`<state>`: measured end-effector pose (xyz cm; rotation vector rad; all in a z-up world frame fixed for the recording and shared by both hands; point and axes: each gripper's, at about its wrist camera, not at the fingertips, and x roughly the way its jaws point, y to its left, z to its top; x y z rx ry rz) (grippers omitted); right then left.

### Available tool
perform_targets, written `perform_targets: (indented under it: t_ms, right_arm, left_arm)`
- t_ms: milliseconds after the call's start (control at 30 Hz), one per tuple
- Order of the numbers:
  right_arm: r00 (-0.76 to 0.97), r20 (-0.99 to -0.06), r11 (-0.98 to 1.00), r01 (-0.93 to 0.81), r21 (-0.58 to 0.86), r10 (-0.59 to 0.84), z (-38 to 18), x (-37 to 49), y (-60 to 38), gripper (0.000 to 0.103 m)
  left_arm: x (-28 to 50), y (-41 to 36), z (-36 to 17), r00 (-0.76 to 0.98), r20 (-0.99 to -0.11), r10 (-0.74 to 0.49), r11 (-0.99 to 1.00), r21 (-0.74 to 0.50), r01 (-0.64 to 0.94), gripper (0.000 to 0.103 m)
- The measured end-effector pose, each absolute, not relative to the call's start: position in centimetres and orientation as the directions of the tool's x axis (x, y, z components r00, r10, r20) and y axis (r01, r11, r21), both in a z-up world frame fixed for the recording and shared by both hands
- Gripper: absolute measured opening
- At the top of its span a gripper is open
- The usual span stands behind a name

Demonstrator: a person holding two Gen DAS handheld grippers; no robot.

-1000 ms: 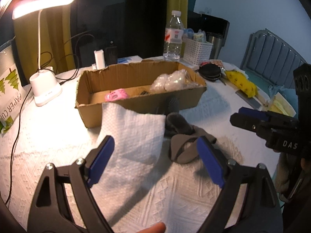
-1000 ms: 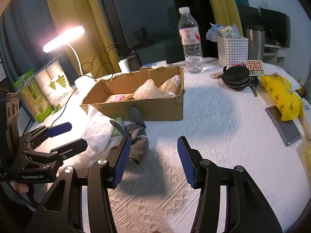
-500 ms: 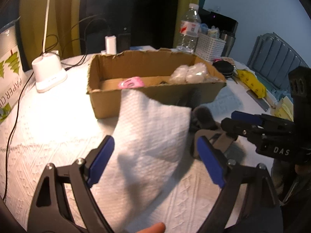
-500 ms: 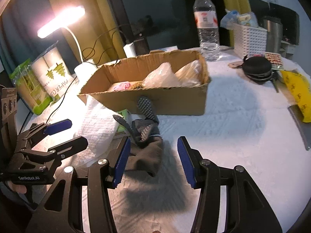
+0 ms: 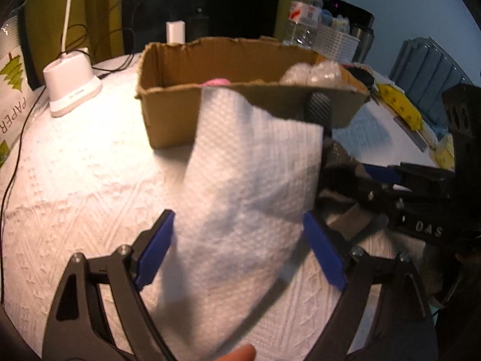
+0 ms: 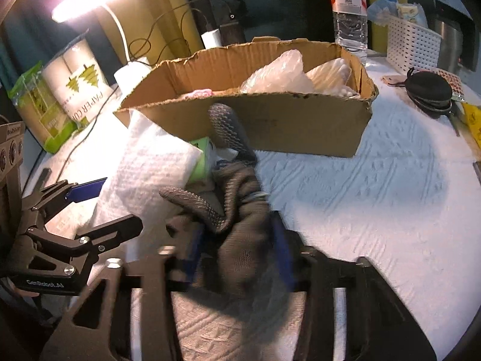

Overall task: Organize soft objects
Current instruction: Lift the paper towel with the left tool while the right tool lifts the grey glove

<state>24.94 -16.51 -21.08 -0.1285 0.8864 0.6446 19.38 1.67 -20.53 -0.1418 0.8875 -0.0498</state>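
On a table covered with a white textured cloth (image 5: 75,186), a torn cardboard box (image 6: 270,126) serves as the landmark. Left of the box stand a pack of paper cups (image 6: 81,90) and the white base of a desk lamp (image 5: 70,85). In front of the box's left half, a white paper towel (image 5: 255,186) lies draped, its upper edge against the box's front wall. The left gripper (image 5: 237,246) straddles the towel's near end, jaws set wide and just narrowing, the blue pads (image 5: 156,243) not seen pressing on it. A green packet (image 6: 201,159) peeks from under the towel, just before the box. In front of the box's middle, the right gripper (image 6: 240,258) has just been closing and now pinches a dark grey work glove (image 6: 243,225) at the cuff; the glove's dotted fingers (image 6: 228,132) rise against the box's front wall. Inside the box lie a pink item (image 5: 216,81) and clear plastic bags (image 6: 279,75) toward its right end. Behind the box's right end stand a water bottle (image 6: 348,12) and a white basket (image 6: 412,42); right of the box sits a black zip case (image 6: 430,93).
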Motion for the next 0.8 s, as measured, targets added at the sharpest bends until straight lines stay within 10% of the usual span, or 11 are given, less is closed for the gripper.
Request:
perform_targets:
  t_ms: [233, 800]
  right_arm:
    - [0.480, -0.743, 0.812, -0.564, 0.146, 0.467, -20.7, 24.6, -17.7, 0.026]
    - [0.563, -0.683, 0.845, -0.513, 0.152, 0.465, -18.2, 23.0, -21.7, 0.026]
  left_arm:
    - [18.9, 1.8, -20.3, 0.633, -0.769, -0.085, 0.992, -0.125, -0.018, 0.038]
    - [15.0, 3.1, -16.7, 0.726, -0.683, -0.083, 0.992, -0.123, -0.002, 0.012]
